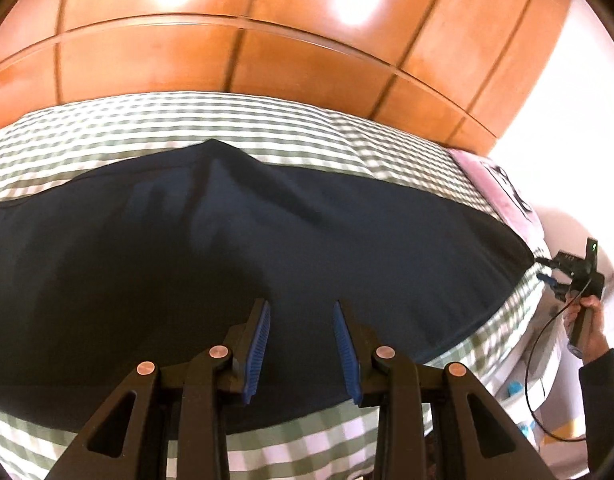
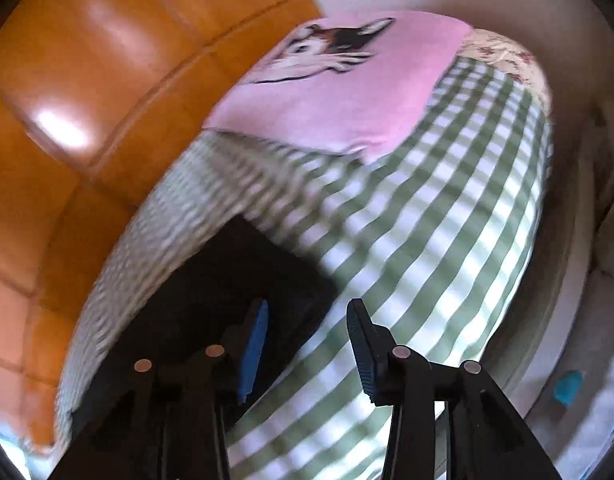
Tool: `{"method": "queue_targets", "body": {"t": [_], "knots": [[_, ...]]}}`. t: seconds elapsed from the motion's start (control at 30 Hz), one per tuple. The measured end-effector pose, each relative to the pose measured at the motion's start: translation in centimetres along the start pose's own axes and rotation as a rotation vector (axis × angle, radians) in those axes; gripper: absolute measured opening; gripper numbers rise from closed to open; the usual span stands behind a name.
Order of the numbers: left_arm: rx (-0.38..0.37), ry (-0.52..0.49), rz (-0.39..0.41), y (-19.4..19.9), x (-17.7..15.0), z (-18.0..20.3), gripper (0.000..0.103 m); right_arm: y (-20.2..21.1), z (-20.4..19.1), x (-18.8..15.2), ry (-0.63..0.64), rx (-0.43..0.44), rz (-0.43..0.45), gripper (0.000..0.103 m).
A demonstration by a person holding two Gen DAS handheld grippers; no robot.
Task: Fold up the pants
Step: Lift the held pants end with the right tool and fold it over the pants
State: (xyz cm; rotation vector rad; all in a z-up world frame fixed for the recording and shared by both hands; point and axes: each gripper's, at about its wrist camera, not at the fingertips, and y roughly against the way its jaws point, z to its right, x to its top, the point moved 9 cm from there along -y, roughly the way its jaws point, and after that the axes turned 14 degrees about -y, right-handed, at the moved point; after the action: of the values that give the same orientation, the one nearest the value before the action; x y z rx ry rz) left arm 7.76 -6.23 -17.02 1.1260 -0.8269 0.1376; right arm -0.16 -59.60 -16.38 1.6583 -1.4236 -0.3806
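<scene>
Dark navy pants [image 1: 211,256] lie spread across a green-and-white checked bed cover [image 1: 187,120], with a raised crease near the middle. My left gripper [image 1: 302,308] hovers open and empty above the pants' near edge. My right gripper [image 1: 547,276] shows at the pants' right end in the left wrist view, held by a hand [image 1: 591,320]. In the right wrist view the right gripper [image 2: 307,308] is open and empty above the pants' end [image 2: 227,280] and the checked cover [image 2: 427,220].
A wooden panelled headboard or wall [image 1: 247,40] runs behind the bed. A pink cloth with an animal print [image 2: 347,80] lies on the cover at the far end. A white wall [image 1: 579,100] and floor items are at the right.
</scene>
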Motion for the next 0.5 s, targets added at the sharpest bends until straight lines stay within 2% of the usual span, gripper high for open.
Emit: {"method": "queue_targets", "body": {"t": [0.07, 0.17, 0.23, 0.3, 0.4, 0.5], "knots": [[-0.021, -0.005, -0.005, -0.4, -0.2, 0.7, 0.033, 0.8, -2.4, -3.7, 0.017, 0.167, -0.13, 0.043], [-0.04, 0.001, -0.019, -1.0, -0.5, 1.5, 0.033, 1.3, -5.7, -9.9, 0.047, 0.333, -0.303, 0.043], [-0.049, 0.013, -0.022, -1.2, -0.6, 1.6, 0.033, 1.3, -7.4, -13.8, 0.047, 0.409, -0.413, 0.042], [-0.055, 0.019, -0.02, -1.1, -0.8, 1.6, 0.033, 0.7, -8.6, -17.0, 0.049, 0.439, -0.5, 0.042], [-0.047, 0.012, -0.021, -1.0, -1.1, 1.5, 0.033, -0.1, -9.3, -19.9, 0.053, 0.44, -0.556, 0.042], [-0.043, 0.014, -0.019, -0.9, -1.4, 1.4, 0.033, -1.0, -9.1, -21.1, 0.047, 0.406, -0.578, 0.041]]}}
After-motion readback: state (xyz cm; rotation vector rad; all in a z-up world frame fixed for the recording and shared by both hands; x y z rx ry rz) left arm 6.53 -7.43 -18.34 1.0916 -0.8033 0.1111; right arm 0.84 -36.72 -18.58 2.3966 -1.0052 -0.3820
